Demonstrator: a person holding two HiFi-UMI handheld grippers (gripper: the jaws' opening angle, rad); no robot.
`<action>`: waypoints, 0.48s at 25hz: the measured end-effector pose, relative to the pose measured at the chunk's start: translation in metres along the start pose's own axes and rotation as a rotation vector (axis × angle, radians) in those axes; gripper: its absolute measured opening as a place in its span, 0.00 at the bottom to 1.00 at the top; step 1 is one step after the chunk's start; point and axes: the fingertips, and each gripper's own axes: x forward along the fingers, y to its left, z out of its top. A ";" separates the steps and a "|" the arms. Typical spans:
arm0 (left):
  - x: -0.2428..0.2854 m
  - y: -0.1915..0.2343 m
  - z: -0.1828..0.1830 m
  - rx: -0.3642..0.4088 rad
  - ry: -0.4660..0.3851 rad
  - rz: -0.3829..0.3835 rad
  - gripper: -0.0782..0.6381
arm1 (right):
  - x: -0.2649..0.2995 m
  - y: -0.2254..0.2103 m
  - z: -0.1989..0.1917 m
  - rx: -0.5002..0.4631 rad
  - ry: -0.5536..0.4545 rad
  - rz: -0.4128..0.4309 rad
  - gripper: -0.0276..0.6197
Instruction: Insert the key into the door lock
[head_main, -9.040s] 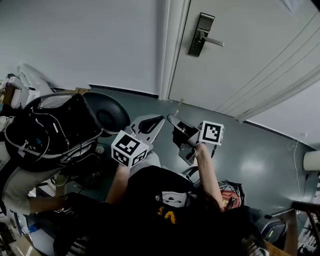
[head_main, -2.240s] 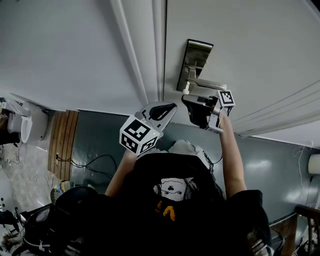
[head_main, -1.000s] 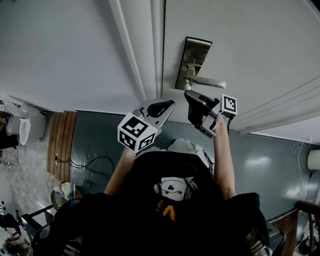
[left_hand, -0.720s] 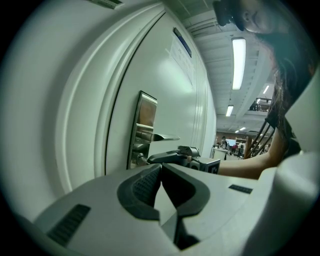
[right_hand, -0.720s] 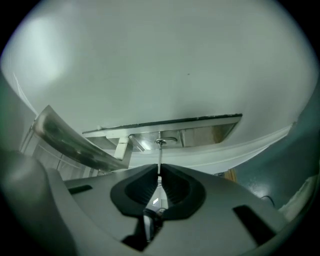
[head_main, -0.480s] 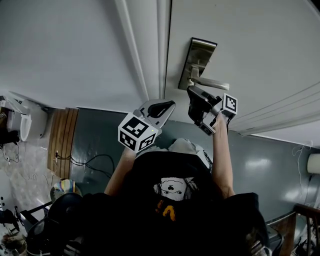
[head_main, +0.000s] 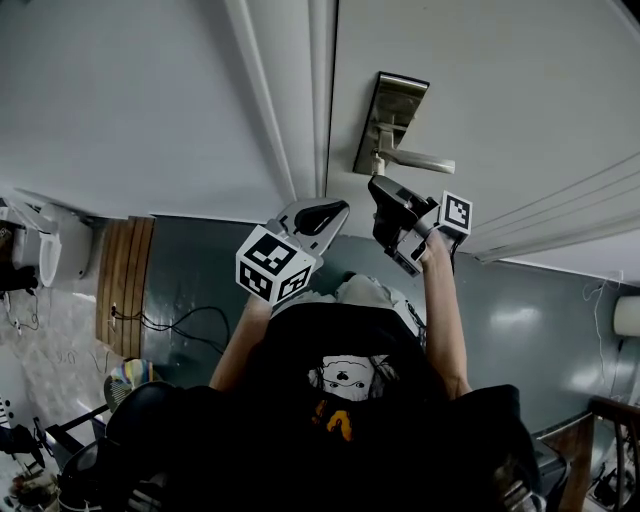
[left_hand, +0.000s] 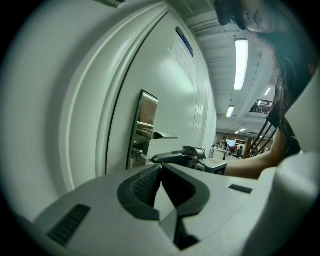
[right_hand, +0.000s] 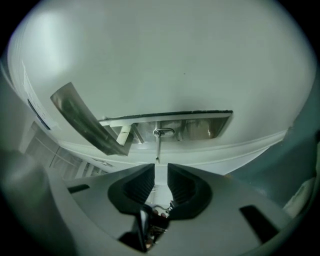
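Observation:
A steel lock plate with a lever handle sits on the white door. In the right gripper view a thin key stands in the keyhole below the handle, and its free end stops just ahead of my right gripper. That gripper's jaws are slightly apart, with nothing between them. In the head view my right gripper points up at the lock from just below the lever. My left gripper hangs to the left by the door frame, shut and empty. It looks at the key and the plate from the side.
The white door frame runs left of the lock, with plain wall beyond it. Below lie a grey floor, a wooden slatted strip and a loose cable. The person's arm reaches up behind my right gripper.
Nine seconds ago the door was far off; both grippers have since come up to it. In the last half second my right gripper drew slightly back from the lock plate. My left gripper barely moved.

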 end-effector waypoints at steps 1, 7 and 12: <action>0.001 0.001 0.000 -0.004 0.002 0.000 0.13 | -0.001 -0.001 -0.001 -0.009 0.000 -0.008 0.14; 0.002 0.008 -0.003 -0.032 0.009 0.007 0.13 | -0.004 0.000 -0.016 -0.074 0.024 -0.036 0.14; -0.013 0.002 0.001 -0.047 0.007 0.012 0.13 | -0.007 0.011 -0.043 -0.136 0.055 -0.074 0.14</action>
